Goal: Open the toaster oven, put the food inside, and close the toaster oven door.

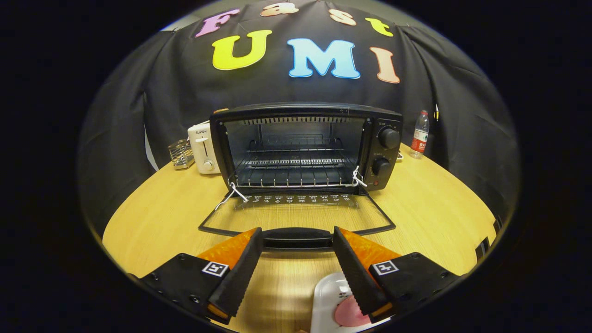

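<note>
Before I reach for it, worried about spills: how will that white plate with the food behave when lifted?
The white plate looks rigid; its smooth surface may slip. The flat pink food could slide if tilted. The hand-held gripper is open.

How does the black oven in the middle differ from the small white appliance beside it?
The toaster oven is black, wide and boxy, while the white toaster is much smaller and narrow. The toaster oven's door lies folded flat on the table, showing wire racks, while the toaster has a front slider and one knob against the oven's two. Both stand on the table, beyond the open hand-held gripper.
</note>
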Tool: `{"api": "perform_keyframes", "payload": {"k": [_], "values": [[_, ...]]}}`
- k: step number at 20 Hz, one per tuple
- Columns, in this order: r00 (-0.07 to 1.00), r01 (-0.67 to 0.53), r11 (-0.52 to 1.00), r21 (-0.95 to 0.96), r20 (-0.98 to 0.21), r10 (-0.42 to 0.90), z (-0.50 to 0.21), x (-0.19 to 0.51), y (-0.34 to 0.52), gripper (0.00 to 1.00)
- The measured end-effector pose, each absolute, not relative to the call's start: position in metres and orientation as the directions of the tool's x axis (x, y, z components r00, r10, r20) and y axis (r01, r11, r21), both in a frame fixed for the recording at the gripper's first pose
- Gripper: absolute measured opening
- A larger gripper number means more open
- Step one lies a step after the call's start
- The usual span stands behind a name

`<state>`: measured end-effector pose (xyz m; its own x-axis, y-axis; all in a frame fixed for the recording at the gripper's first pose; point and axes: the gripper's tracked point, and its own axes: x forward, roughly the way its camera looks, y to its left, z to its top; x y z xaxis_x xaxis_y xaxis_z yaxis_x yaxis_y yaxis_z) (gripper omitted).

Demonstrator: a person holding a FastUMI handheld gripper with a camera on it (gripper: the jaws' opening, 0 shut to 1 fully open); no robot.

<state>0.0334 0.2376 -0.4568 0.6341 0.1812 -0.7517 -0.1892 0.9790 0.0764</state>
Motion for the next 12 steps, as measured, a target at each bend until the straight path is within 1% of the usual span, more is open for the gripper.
{"api": "perform_keyframes", "payload": {"k": [4,12], "values": [[0.619,-0.224,0.964,0.143,-0.743,0.254,-0.430,0.019,0.238,0.97],[0.502,-0.269,0.919,0.290,-0.772,0.390,-0.384,-0.012,0.193,0.97]]}}
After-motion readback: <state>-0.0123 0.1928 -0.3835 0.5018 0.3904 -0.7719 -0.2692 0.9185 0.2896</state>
